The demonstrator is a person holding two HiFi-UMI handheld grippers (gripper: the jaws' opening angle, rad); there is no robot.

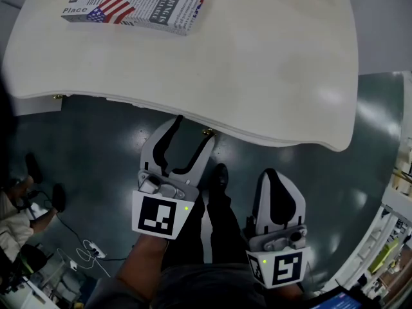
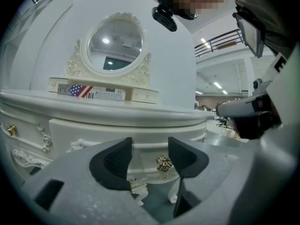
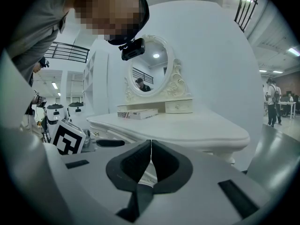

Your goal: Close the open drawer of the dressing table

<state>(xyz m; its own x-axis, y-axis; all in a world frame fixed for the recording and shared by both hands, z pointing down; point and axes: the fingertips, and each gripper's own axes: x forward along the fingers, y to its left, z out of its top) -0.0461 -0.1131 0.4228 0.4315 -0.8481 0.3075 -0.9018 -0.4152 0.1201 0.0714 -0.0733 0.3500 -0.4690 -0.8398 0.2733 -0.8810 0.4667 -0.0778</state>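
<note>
Seemingly the job is all but finished. Nearest the person, the right white two-jaw gripper [image 1: 271, 174] hangs back with its black pads pressed together on nothing, well apart from the furniture. Ahead of it the left white two-jaw gripper [image 2: 149, 146] stands wide and grips nothing, its tips close under the front edge of the cream carved dressing table [image 1: 257, 63]. The small knotted brass knob [image 2: 163, 163] shows in the gap, beyond the pads and nearer the right-hand jaw. The cream curved drawer front [image 2: 145, 157] carrying it looks flush beneath the tabletop, so I judge it closed; only drawing away is left. Further back lie a flag-printed, newsprint-patterned box [image 1: 138, 2] and the oval mirror [image 2: 115, 43].
</note>
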